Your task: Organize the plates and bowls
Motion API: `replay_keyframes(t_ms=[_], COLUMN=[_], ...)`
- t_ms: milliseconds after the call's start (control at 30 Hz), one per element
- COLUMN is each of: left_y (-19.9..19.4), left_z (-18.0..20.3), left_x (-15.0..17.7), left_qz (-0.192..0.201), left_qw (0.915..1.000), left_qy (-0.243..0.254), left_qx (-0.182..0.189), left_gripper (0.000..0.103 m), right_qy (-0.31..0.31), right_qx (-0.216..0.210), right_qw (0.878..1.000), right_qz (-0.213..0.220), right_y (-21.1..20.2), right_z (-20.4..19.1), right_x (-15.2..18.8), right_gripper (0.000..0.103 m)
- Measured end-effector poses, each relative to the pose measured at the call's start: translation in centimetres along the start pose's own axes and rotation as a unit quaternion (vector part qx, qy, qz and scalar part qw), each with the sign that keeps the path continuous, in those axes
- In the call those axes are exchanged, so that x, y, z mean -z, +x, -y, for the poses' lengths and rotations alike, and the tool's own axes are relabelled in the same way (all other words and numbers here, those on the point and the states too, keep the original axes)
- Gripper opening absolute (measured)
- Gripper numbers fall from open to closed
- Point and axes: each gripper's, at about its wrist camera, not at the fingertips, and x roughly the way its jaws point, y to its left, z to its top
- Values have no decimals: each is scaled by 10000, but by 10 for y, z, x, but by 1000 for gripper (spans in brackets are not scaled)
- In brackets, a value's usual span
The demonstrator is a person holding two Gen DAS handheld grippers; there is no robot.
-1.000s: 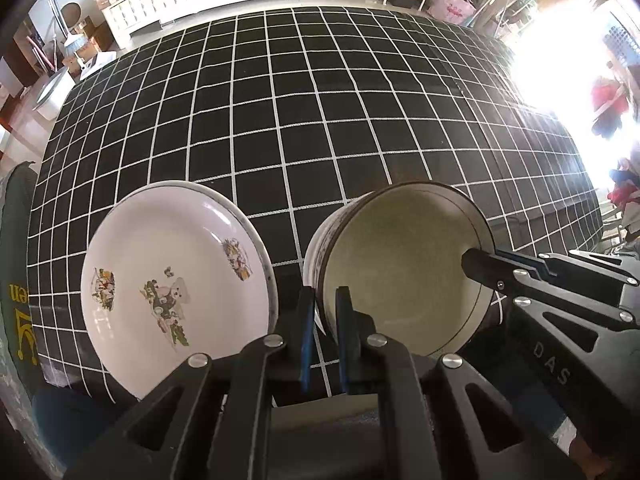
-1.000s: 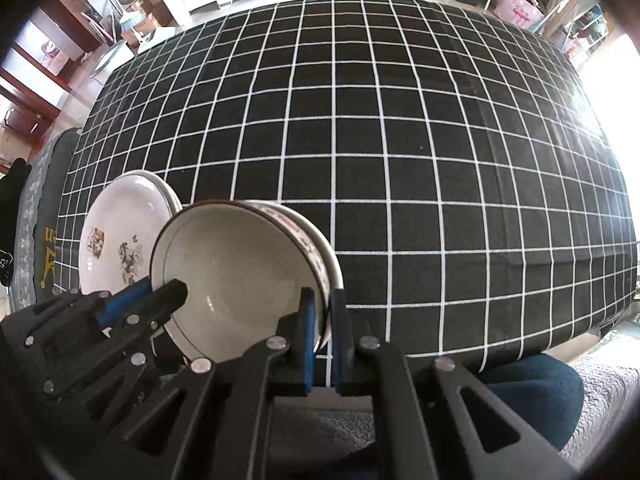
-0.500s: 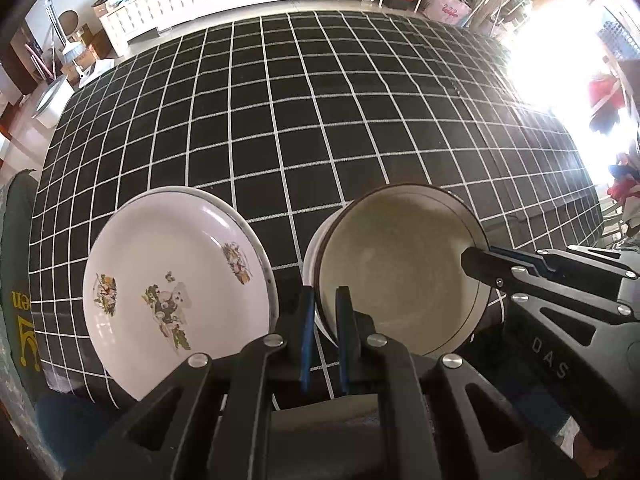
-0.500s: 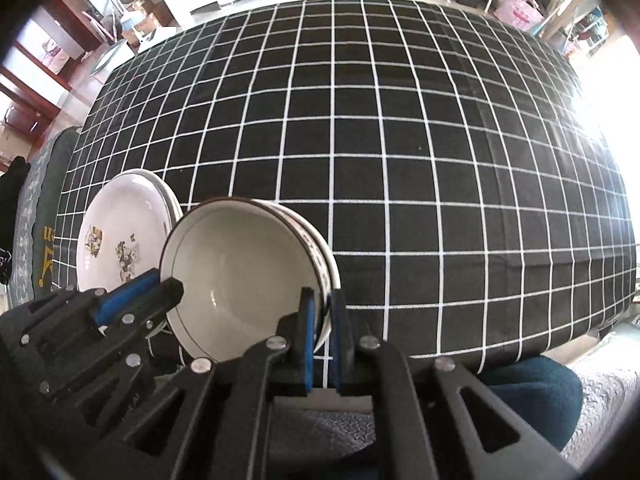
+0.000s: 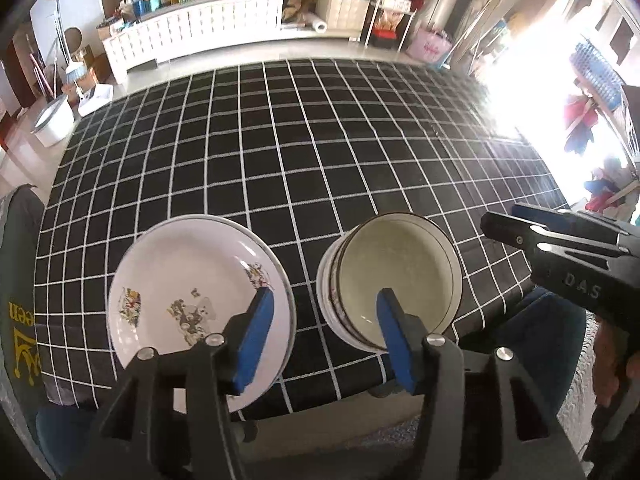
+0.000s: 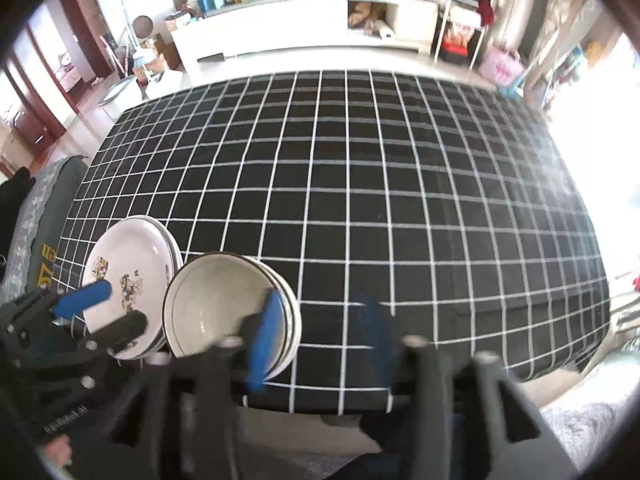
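Observation:
A stack of white plates (image 5: 192, 292) with a cartoon print sits at the near left of the checked table (image 5: 320, 140). Right beside it stands a stack of dark-rimmed bowls (image 5: 400, 276). My left gripper (image 5: 326, 300) hovers above the gap between the two stacks; its jaws are opening and nothing is between the blue pads (image 5: 256, 332). My right gripper (image 6: 320, 300) is blurred, just right of the bowls (image 6: 216, 304). Its jaws are opening too, with nothing between them. Each gripper shows in the other's view: the right gripper (image 5: 504, 218), the left gripper (image 6: 125, 305) over the plates (image 6: 120, 268).
The black cloth with white grid lines stretches far back and to the right. A chair with a green cover (image 5: 16, 280) stands at the table's left, and a blue seat (image 5: 552, 320) lies below the near edge. White cabinets (image 5: 240, 24) line the far wall.
Both grippers were shut on opposite rims of the top bowl. They have let go, opened and lifted back. The bowl now rests on its stack.

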Motion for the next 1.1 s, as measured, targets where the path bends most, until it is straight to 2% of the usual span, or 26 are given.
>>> replay_keyframes(t_ms=[33, 100, 133, 167, 233, 367, 533, 633, 833, 1100], left_y=[-3, -9, -11, -13, -13, -8, 8, 20, 49, 74], left_z=[-1, -4, -6, -8, -11, -12, -12, -15, -13, -8], left_x=[2, 7, 9, 12, 17, 27, 36, 37, 30, 10], left_qz=[68, 202, 251, 305, 358, 307, 69, -58, -354, -544], left_qw=[10000, 9995, 9991, 9986, 9980, 9965, 9956, 9937, 9924, 9875], left_qy=[23, 48, 42, 26, 4, 65, 88, 69, 275, 801], left_qx=[22, 240, 335, 420, 524, 779, 927, 1117, 1144, 1243], left_gripper=[56, 59, 64, 68, 68, 68, 68, 68, 68, 68], right_qy=[-39, -112, -126, -124, -53, 347, 1020, 1152, 1464, 1444], right_qx=[17, 124, 201, 262, 259, -166, -571, -597, -694, -713], right_qw=[10000, 9996, 9992, 9989, 9988, 9988, 9928, 9915, 9867, 9864], right_qz=[70, 208, 309, 381, 408, 318, 255, 127, -155, -340], right_y=[-3, -7, -8, -9, -9, -5, 3, 14, 40, 58], right_z=[0, -2, -2, -4, -4, -3, 7, 7, 10, 4], right_x=[2, 8, 12, 15, 23, 36, 46, 50, 49, 40], right_gripper=[78, 91, 94, 94, 94, 94, 94, 94, 94, 94])
